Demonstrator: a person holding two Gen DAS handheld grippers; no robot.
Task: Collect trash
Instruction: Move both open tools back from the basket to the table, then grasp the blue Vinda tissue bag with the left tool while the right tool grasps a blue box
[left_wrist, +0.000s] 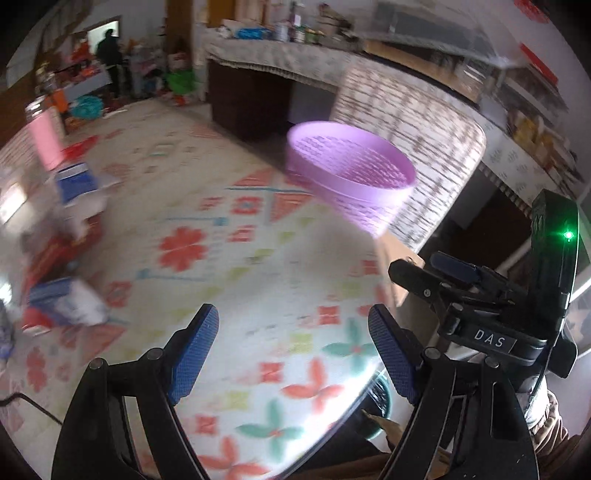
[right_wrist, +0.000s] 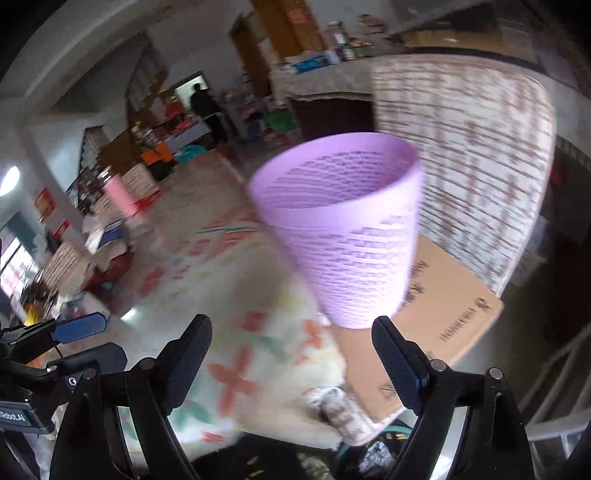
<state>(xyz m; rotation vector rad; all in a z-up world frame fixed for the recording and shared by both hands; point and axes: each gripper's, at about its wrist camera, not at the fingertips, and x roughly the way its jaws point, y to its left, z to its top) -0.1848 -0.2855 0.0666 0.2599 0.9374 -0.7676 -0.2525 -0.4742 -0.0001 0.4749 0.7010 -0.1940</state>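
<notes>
A lilac mesh wastebasket (left_wrist: 351, 173) (right_wrist: 343, 236) stands upright on a table with a flowered cloth (left_wrist: 236, 266), its base by a flat sheet of cardboard (right_wrist: 443, 306). My left gripper (left_wrist: 291, 314) is open above the cloth, with nothing between its blue pads. My right gripper (right_wrist: 291, 325) is open and empty too, with the basket just beyond its right finger. Each gripper shows in the other's view: the right gripper (left_wrist: 436, 273), the left gripper (right_wrist: 88, 341). A crumpled pale wad (right_wrist: 343, 410) lies at the table's near edge. Blue and white packets (left_wrist: 66, 302) lie at the left, blurred.
A pink bottle (left_wrist: 46, 136) and a blue box (left_wrist: 74, 181) stand at the table's left end. Below the near table edge a green-rimmed bin (left_wrist: 382, 398) shows. A patterned cloth-covered counter (left_wrist: 406, 122) rises behind the basket. A person (left_wrist: 109, 51) stands far back among cluttered shelves.
</notes>
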